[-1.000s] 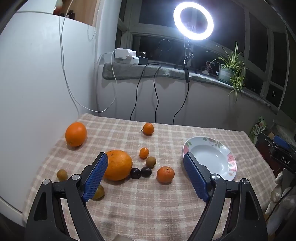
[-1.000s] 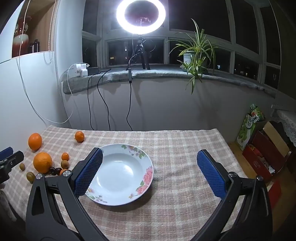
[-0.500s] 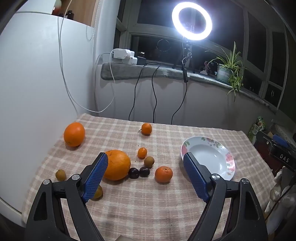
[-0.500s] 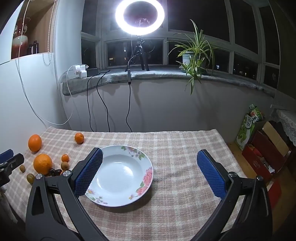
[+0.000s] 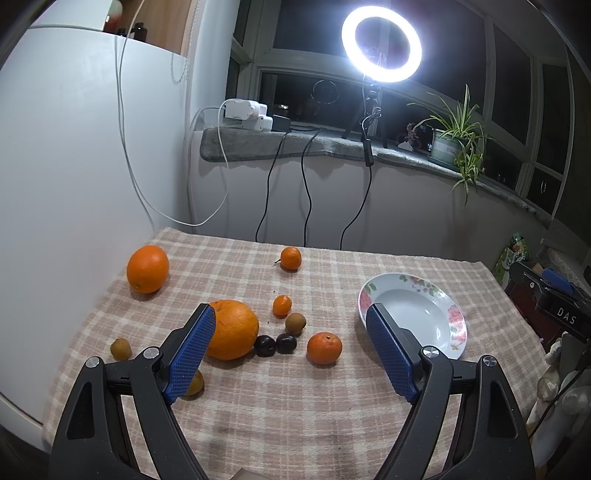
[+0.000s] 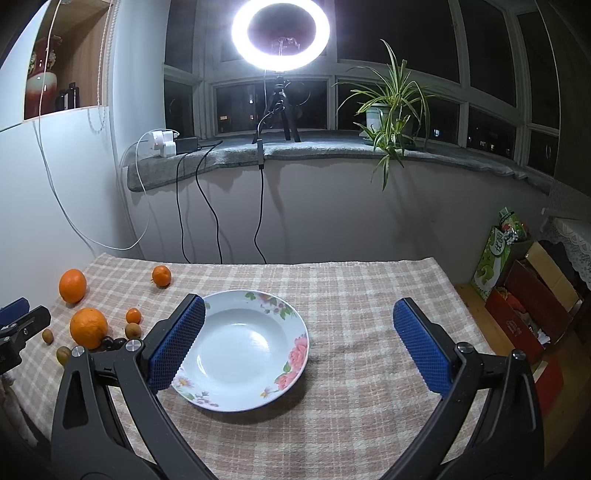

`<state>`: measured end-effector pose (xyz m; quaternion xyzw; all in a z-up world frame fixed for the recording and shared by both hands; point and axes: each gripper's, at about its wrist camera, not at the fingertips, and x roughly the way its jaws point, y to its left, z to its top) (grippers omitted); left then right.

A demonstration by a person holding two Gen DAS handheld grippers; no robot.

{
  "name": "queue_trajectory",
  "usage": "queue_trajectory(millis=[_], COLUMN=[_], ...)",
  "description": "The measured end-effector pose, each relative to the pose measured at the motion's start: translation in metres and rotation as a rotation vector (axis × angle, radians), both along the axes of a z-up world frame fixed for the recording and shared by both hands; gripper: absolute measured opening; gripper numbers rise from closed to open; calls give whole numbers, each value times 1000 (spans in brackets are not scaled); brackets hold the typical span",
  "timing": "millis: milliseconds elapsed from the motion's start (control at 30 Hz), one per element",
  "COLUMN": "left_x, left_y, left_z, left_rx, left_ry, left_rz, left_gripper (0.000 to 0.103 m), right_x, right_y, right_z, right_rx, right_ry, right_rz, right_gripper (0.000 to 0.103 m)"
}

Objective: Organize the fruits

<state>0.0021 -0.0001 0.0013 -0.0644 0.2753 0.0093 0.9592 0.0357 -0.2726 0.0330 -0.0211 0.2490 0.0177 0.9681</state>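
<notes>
- While both claws hang above the near edge of the worktop, the left claw point(image 5: 291, 354) is spread wide and grips nothing, its blue pads point(image 5: 190, 356) framing the fruit.
- Equally spread and gripping nothing, the right claw point(image 6: 299, 343) hovers over the white floral plate point(image 6: 295, 332), which sits bare on the right half of the checked cloth point(image 6: 369, 288).
- All the fruit lies on the left half of the cloth, well apart from the plate.
- A large orange point(image 5: 234, 334) sits just beyond the left claw's left pad; two dark plums point(image 5: 275, 344) touch its right side.
- A mandarin point(image 5: 324, 348) rests right of the plums, nearest the plate.
- A small kumquat point(image 5: 282, 305) and a brown longan point(image 5: 295, 323) lie just beyond the plums.
- A second orange point(image 5: 147, 268) sits far left, and a stemmed tangerine point(image 5: 290, 258) near the far edge.
- Another brown longan point(image 5: 120, 349) lies near left; one more small fruit point(image 5: 195, 384) is partly hidden behind the left pad.
- A ring light point(image 6: 280, 33) and potted plant point(image 6: 388, 107) stand on the windowsill behind.
</notes>
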Motion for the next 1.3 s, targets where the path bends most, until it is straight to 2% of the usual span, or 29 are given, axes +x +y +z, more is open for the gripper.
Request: queue_trajectory(millis=[1300], left_x=[-2], left_y=[-3], left_z=[3], left_rx=[-9], left_ry=[-5], left_rz=[-14], left_gripper=[84], right_x=[0], right_y=[-1], right_z=[-1], right_rx=[5], right_ry=[4], right_rz=[-2], right_gripper=[103])
